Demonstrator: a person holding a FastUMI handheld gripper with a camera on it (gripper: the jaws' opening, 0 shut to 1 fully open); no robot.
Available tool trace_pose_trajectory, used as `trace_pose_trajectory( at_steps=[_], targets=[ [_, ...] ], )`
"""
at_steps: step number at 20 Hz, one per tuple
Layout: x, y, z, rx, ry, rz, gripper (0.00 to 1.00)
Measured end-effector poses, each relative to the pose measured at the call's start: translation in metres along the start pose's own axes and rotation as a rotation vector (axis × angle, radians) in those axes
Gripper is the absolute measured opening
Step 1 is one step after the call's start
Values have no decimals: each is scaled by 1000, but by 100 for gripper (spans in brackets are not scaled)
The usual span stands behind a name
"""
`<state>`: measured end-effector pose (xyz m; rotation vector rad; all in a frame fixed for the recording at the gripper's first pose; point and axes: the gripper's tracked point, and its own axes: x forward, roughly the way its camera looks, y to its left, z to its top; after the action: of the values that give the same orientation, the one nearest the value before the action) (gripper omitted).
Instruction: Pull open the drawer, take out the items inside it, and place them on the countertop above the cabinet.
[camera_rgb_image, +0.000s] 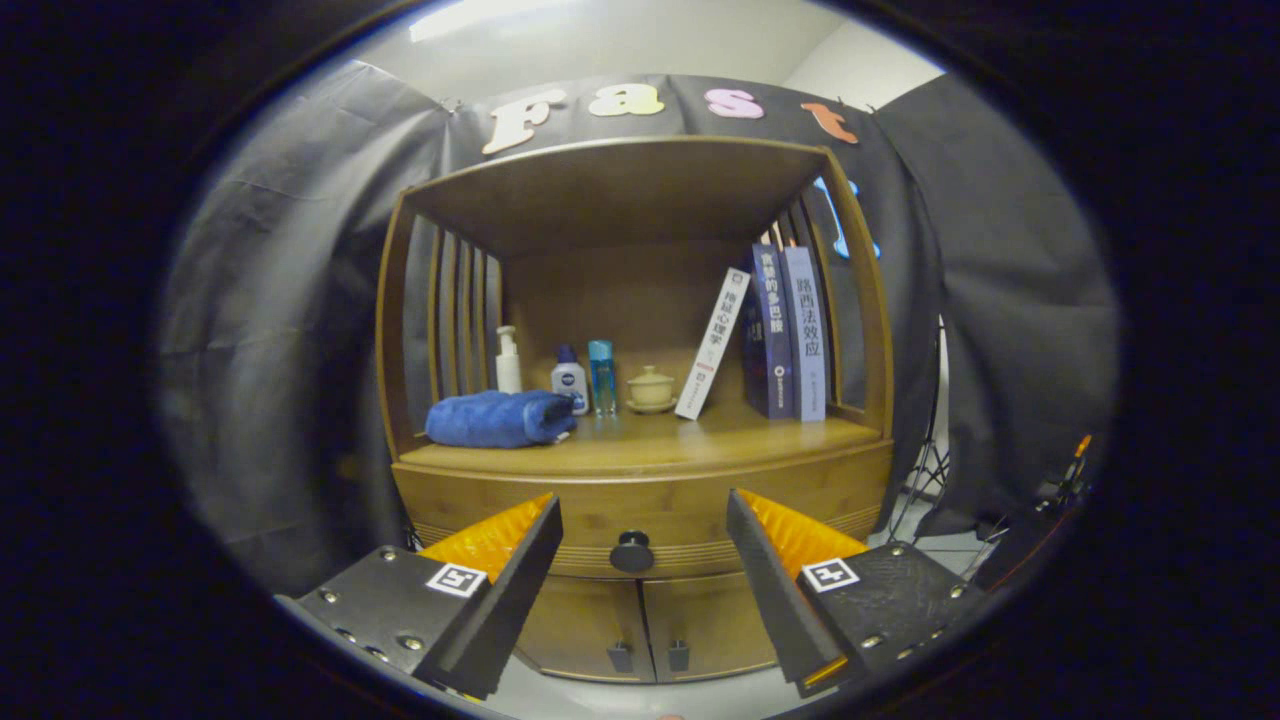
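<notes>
The claw (640, 520) was held spread wide, its two wedge-shaped fingers (500, 560) gripping nothing. Between and beyond them sat the round dark knob (632, 552) of the drawer (640, 505), which was shut flush in the wooden cabinet (640, 620). The drawer front was curved, with fine ribbed grooves along its lower band. Below it were two plain cabinet doors (640, 625) with small dark handles, both closed.

The desk (700, 440) above the drawer was smooth, glossy wood under a hutch with slatted sides. On it lay a rolled blue towel (498, 418), soft and plush. Behind the towel stood a white pump bottle (508, 362), a white bottle with a blue cap (569, 380) and a slim clear blue bottle (601, 375). A small lidded ceramic cup (651, 388) rested on a saucer. A white book (712, 345) leaned against two upright books (788, 335). The drawer's contents could not be seen.
</notes>
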<state>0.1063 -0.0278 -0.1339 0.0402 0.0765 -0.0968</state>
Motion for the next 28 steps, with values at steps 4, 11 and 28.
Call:
trace_pose_trajectory(
  at_steps=[4,11,28],
  targets=[
    [37,4,-34,21,38,13,99],
    [86,18,-83,-51,132,30,99],
    [104,17,-98,-58,119,19,46]
  ],
)
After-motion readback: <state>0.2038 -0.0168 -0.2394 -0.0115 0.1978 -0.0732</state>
